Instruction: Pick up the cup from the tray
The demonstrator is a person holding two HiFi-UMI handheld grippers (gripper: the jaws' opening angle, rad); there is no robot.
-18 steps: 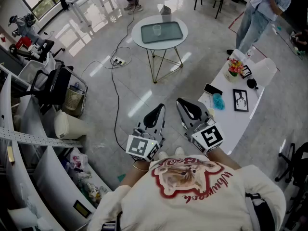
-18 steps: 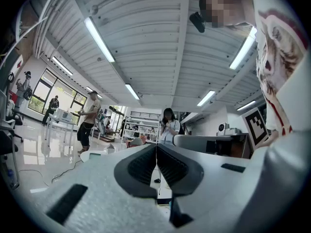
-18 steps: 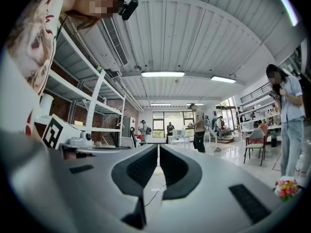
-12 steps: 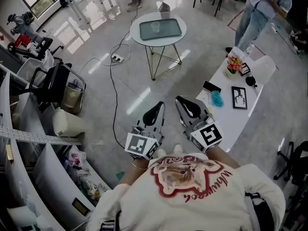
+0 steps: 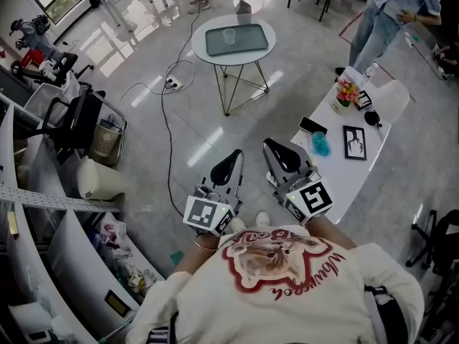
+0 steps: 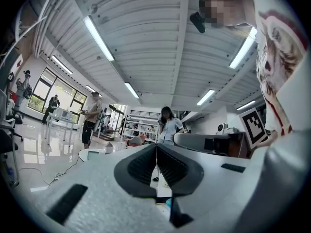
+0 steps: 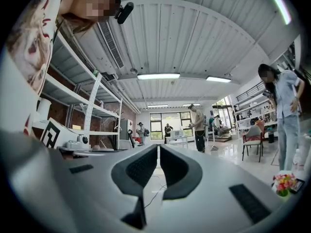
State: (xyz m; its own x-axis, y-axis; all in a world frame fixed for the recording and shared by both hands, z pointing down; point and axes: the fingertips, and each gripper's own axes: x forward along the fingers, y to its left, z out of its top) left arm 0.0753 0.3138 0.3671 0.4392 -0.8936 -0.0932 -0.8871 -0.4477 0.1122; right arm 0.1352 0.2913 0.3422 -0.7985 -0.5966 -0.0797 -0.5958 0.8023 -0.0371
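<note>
Tongs: left tongs (image 5: 236,156) and right tongs (image 5: 271,147) both closed, empty.
Cup (image 5: 229,36): clear, upright.
Tray (image 5: 251,41): dark, on round table (image 5: 199,46), holds cup.

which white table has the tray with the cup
The round table on thin metal legs, far ahead: its dark tray holds the clear cup. The long table at right carries a phone, a picture frame and flowers.
</note>
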